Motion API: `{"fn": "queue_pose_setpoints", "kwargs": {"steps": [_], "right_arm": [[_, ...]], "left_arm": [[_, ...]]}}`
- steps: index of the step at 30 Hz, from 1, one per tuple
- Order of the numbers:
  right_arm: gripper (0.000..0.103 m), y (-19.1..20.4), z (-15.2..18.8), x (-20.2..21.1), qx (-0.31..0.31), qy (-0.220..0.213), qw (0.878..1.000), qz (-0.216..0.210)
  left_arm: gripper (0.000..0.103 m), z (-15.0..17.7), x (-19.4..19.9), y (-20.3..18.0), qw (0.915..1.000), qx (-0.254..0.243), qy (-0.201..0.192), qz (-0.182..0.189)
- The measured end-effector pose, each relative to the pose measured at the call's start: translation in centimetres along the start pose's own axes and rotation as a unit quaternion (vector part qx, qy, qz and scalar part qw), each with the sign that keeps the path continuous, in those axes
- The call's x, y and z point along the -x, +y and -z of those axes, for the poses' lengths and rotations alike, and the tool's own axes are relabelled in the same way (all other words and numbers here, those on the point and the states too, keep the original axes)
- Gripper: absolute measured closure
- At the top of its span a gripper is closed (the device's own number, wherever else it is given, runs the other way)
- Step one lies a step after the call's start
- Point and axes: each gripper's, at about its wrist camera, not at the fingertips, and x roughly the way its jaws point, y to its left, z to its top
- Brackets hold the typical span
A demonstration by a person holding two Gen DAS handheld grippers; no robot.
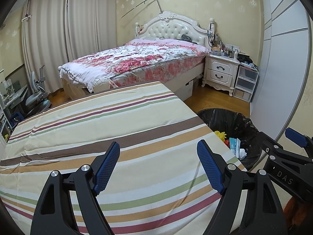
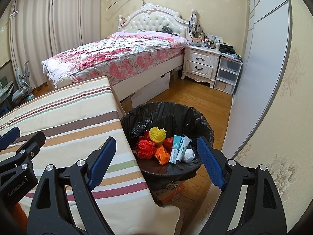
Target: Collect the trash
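- Left gripper [image 1: 158, 166]: jaws wide apart, nothing held, over striped cloth [image 1: 97, 129].
- Right gripper [image 2: 156, 163]: jaws wide, nothing held.
- Trash [image 2: 166, 146] inside black-lined bin [image 2: 166, 113], touching cloth's right edge.

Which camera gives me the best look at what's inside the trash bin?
The right wrist view: the trash bin sits centred, its contents fully open to view. The left wrist view shows only part of it at the right, behind the striped cloth's edge and the right gripper.
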Motion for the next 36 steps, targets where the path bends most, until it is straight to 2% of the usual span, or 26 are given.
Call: {"fn": "queue_pose_setpoints", "kwargs": {"steps": [24,31,36], "right_arm": [[0.020,0.1,0.2,0.0,0.001,0.001,1.000,0.000],[0.020,0.2,0.7,0.0,0.002,0.002,1.000,-0.002],[0.020,0.7,1.4,-0.2,0.006,0.005,1.000,-0.007]], "left_arm": [[0.019,0.1,-0.1,0.3,0.9998,0.011,-0.002,0.016],[0.018,0.1,0.2,0.3,0.9998,0.008,-0.018,0.004],[0.018,0.1,-0.2,1.0,0.9999,0.012,-0.006,-0.005]]}}
